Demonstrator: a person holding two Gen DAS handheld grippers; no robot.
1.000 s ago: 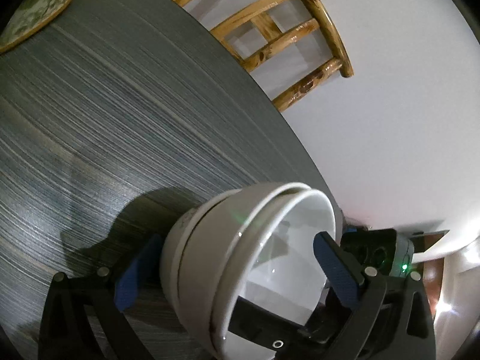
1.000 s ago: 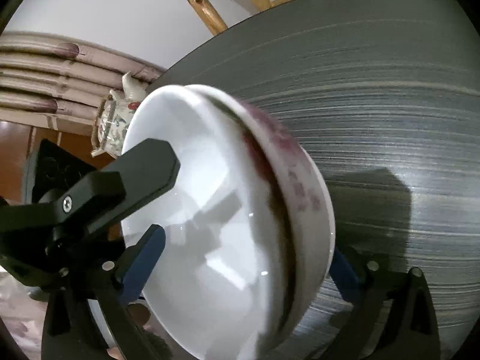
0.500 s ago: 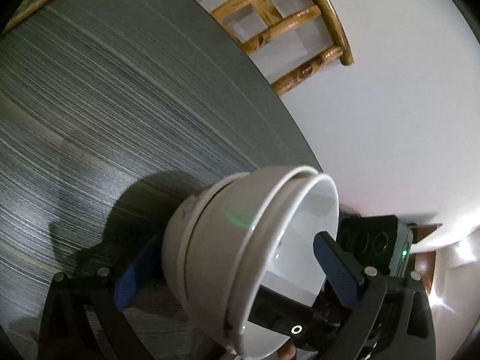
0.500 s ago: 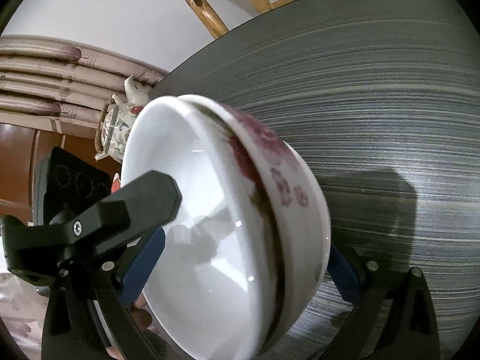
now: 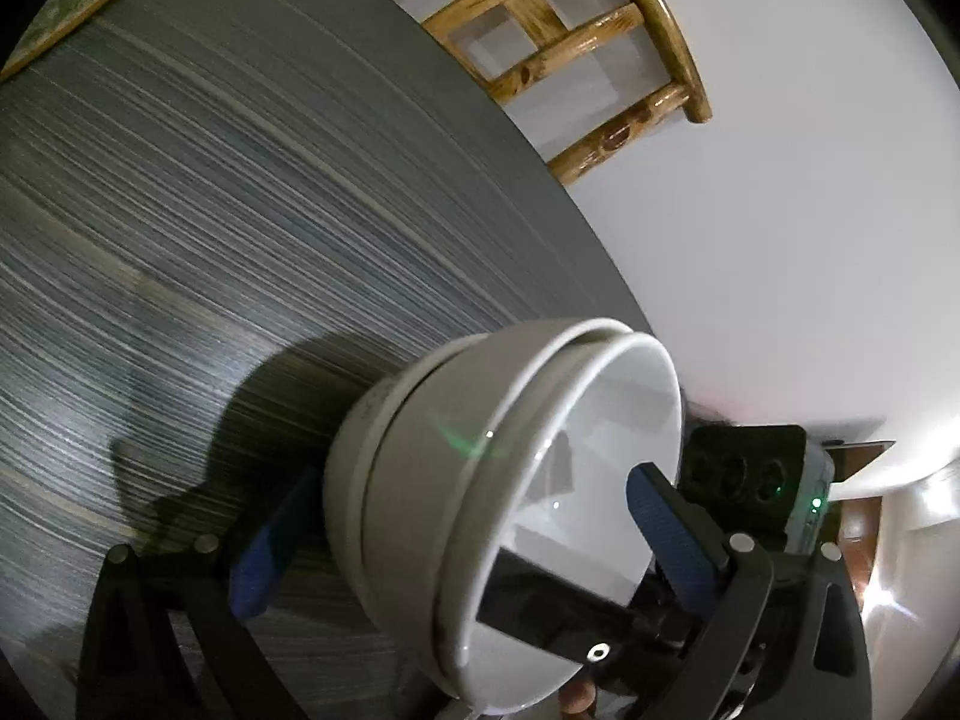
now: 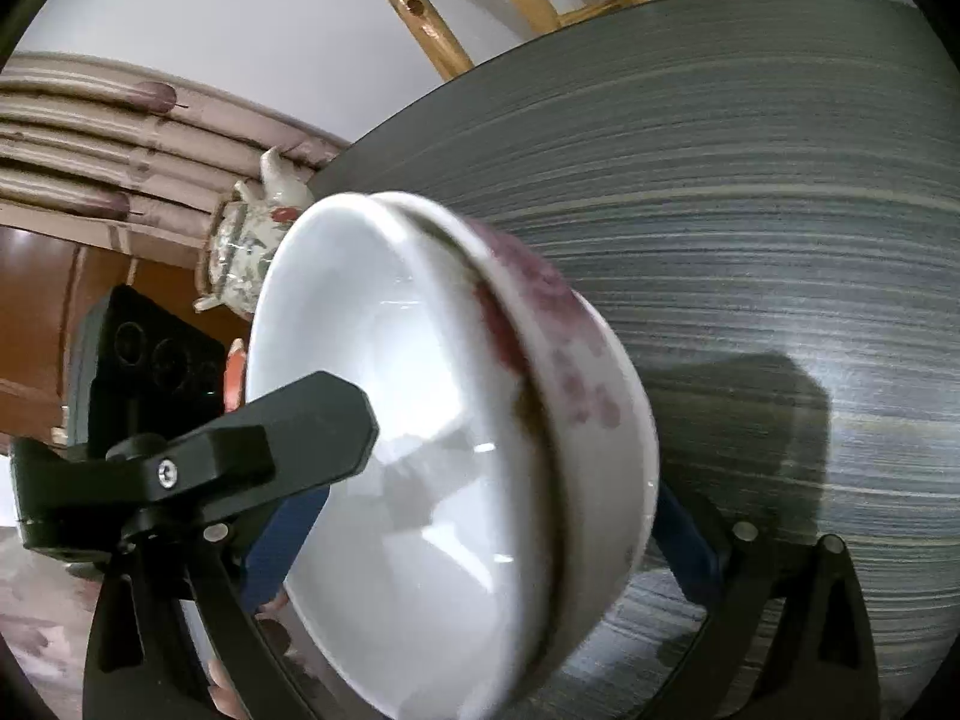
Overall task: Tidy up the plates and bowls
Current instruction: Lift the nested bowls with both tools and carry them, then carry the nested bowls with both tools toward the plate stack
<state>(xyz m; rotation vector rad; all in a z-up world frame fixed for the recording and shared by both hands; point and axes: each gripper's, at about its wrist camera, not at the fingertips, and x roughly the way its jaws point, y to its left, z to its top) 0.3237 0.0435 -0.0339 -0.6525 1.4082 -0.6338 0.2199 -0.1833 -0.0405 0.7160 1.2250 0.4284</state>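
Observation:
Two nested white bowls hang tipped on their side above the grey table. The outer bowl has pink flowers and the inner bowl is plain. My left gripper spans the stack, with one blue pad on the outer wall and the other at the rim. My right gripper spans it the opposite way, wide but closed on it. Each gripper's inner finger crosses the bowl's mouth: the right one's finger and the left one's finger. A green patterned plate lies at the table's far left edge.
A bamboo chair stands behind the table's far edge against a white wall, also seen as the chair. A flowered teapot sits off the table to the left, in front of a pleated curtain. The bowls' shadow falls on the table.
The bowl stack has tipped slightly between the pads, and its rim sits higher in the left wrist view. Both grips are unchanged. The plate has slid toward the picture's corner.

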